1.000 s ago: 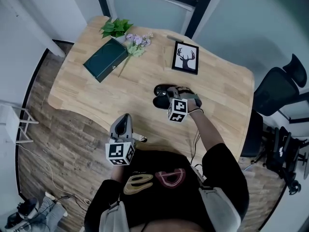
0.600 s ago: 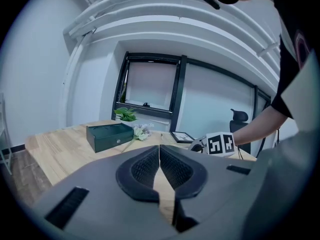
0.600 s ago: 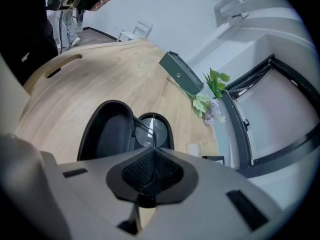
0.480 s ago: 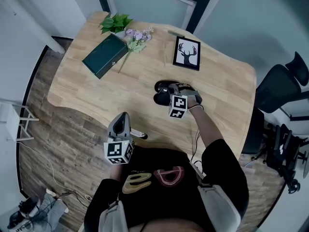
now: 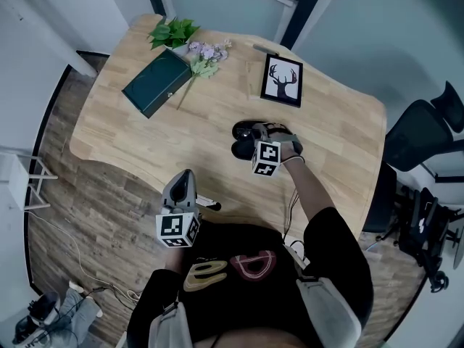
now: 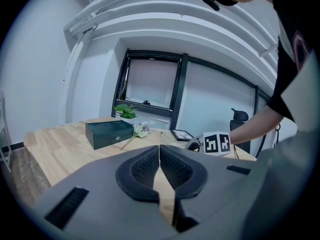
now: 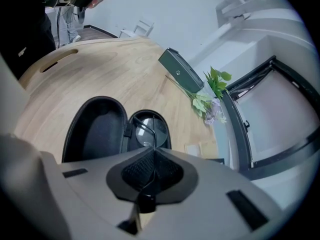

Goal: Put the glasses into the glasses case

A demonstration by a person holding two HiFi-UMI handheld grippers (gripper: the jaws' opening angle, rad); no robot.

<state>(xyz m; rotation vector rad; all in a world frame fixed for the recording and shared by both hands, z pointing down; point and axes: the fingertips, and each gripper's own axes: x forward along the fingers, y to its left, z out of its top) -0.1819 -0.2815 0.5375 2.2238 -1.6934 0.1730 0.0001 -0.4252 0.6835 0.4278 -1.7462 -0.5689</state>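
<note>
On the table (image 5: 130,133): glasses case (image 7: 95,131) lies open.
Glasses (image 7: 148,130): lens down inside the case.
Right gripper (image 7: 153,150): clamped on their thin arm.
Left gripper (image 6: 159,153): jaws together, empty.
Framed picture (image 5: 281,80): deer silhouette.

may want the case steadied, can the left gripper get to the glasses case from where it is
Probably yes: bare table lies between the left gripper and the open glasses case. The right gripper, shut on the glasses, crowds only the case's right side.
</note>
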